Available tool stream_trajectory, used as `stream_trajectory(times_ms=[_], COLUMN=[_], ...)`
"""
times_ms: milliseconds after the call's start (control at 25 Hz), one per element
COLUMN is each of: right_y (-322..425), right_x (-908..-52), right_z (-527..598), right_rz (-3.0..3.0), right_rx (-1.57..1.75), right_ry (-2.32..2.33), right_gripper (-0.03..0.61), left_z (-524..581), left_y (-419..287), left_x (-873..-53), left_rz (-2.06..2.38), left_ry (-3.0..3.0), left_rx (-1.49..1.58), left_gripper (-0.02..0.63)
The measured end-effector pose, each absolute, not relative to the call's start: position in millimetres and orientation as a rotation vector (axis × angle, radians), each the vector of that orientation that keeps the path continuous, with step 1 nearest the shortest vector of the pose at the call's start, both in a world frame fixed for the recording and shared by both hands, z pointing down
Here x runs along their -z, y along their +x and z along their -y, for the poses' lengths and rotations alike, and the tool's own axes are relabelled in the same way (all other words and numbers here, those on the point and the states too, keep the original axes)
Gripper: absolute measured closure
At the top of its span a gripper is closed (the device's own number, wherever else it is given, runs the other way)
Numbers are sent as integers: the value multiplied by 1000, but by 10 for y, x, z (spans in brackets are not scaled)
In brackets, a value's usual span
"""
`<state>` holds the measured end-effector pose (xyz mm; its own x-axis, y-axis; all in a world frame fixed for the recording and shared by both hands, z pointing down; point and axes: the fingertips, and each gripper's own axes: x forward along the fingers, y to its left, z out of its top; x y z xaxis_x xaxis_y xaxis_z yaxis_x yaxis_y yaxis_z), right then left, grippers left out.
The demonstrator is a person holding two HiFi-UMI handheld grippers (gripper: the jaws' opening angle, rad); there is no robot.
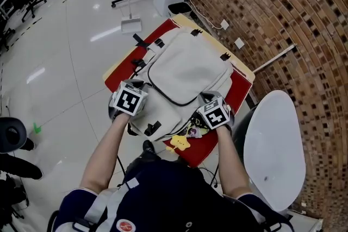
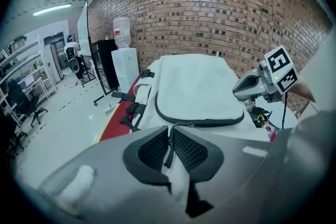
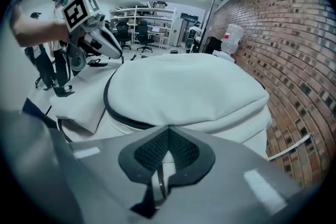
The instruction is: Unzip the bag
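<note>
Bag (image 1: 185,70) lies flat on the red-covered desk (image 1: 124,69), directly ahead of both sets of jaws. Left gripper (image 2: 169,147): jaws nearly together, clamped on a black pull tab (image 2: 168,152), with a fold of the bag's pale fabric pinched just behind it. The dark front-pocket zip (image 2: 199,122) curves just beyond the jaw tips. Right gripper (image 3: 167,152): jaws together at the tips, clamped on a metal zip pull (image 3: 159,182) and pale fabric just behind the tips
</note>
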<state>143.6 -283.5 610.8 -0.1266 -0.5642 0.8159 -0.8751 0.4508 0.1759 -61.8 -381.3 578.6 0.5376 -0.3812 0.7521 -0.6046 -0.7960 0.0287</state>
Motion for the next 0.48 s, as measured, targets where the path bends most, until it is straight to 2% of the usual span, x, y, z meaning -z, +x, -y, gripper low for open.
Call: stream_trajectory(times_ms=[480], right_y=[1474], right_x=[-6101], right_z=[2832], right_rz=[1766], right_rx=[-483], right_ry=[1319], right_gripper=[575], left_z=[4401], left_y=[-462], left_x=[-5836], left_rz=[666], left_ry=[2614], left_rx=[-1256], left_gripper=[583])
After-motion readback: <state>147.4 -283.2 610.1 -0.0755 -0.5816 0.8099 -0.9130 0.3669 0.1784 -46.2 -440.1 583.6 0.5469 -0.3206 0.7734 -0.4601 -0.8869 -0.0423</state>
